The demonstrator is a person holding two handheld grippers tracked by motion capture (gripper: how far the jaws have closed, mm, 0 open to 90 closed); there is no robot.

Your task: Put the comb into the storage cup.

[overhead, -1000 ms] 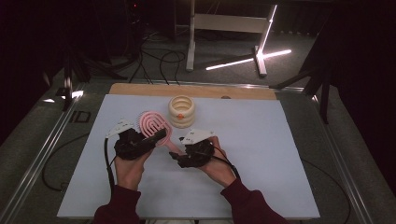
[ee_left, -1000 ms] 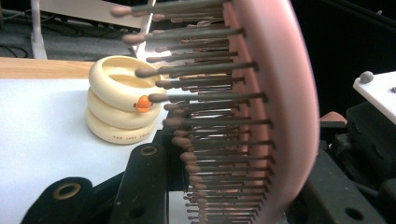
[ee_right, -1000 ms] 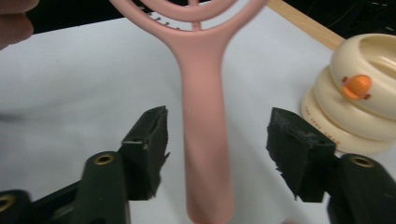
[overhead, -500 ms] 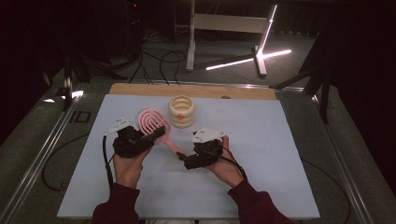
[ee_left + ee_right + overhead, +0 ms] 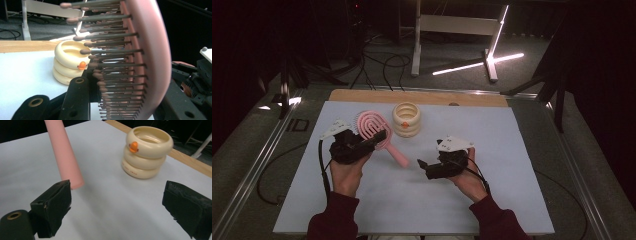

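The right gripper [image 5: 422, 165] has just been opening its jaws, which stand wide with nothing between them, clear of the pink hairbrush [image 5: 377, 131]; the left gripper [image 5: 379, 137] clamps the brush head above the table [image 5: 512, 200]. A handover looks finished; next likely carrying it toward the cream ring stack [image 5: 406, 119]

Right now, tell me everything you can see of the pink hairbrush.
The pink hairbrush looks like smooth plastic: an oval head with looping slots and a plain round handle. Rows of thin brown bristles with rounded tips stand out from one face. The left gripper is shut on the head, holding it above the white table; the handle slants toward the right gripper, whose open jaws have just been opening and are clear of it.
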